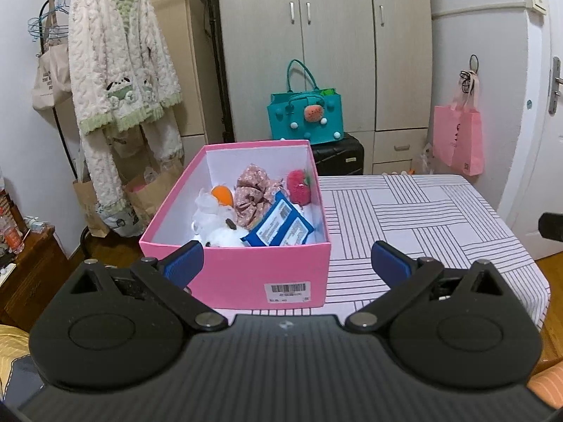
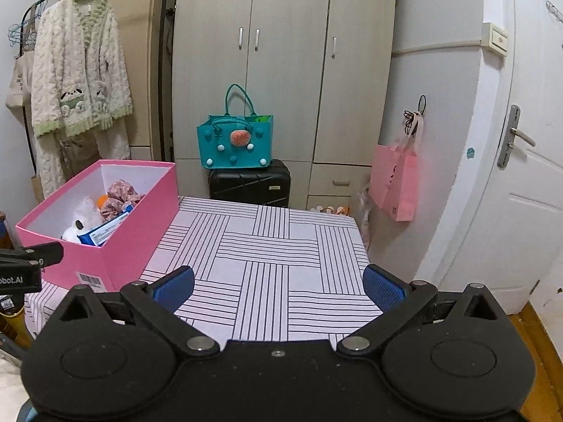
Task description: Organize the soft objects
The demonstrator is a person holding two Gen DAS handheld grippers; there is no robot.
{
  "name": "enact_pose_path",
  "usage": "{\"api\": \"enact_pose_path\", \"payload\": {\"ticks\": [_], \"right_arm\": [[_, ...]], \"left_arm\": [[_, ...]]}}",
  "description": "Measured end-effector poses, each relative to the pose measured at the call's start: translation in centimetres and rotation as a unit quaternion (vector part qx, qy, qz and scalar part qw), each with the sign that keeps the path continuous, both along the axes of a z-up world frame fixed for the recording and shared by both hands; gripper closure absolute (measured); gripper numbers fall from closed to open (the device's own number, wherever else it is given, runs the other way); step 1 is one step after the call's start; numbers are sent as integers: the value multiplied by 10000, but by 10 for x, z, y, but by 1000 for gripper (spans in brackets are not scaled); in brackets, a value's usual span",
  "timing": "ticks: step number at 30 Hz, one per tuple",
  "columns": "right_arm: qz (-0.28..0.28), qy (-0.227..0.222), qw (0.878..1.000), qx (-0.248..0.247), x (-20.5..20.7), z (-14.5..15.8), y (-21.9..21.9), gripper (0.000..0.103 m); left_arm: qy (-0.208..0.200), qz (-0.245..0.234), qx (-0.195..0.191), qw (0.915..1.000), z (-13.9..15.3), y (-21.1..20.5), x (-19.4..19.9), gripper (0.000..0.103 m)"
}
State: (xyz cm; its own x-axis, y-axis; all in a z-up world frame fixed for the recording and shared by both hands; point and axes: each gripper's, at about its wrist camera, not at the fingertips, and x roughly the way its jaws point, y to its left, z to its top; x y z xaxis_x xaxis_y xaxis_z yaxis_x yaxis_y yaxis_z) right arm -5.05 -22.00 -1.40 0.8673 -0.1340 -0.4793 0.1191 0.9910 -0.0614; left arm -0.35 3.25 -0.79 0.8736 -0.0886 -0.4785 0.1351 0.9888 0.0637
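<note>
Left wrist view has the left gripper point(image 1: 286, 263) spread wide and empty, with the pink box point(image 1: 260, 274) dead ahead, its near short wall just past the fingertips. The box's long axis runs straight away from that gripper, so a reach goes down the length of it. Inside, near to far: white plush point(image 1: 220, 234), blue packet point(image 1: 281, 227), floral scrunchie point(image 1: 251, 193), orange ball point(image 1: 222, 194), strawberry point(image 1: 299, 186). Right gripper point(image 2: 278, 283) is wide and empty too, over the striped table point(image 2: 281, 246), which looks bare, with the box off to its left. So I'd say left is nearer, and everything soft seems boxed already.
</note>
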Motion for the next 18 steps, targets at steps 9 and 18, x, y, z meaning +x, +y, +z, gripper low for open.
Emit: {"api": "enact_pose_path", "payload": {"ticks": [9,18], "right_arm": [[-22,115,9999,-20,7,-7,0,0],[-68,163,9998,-12,13,-11,-4,0]], "left_arm": [[148,-59,-73,9998,-4,-1,8,0],[106,-89,17,9999,-5,-3,7,0]]}}
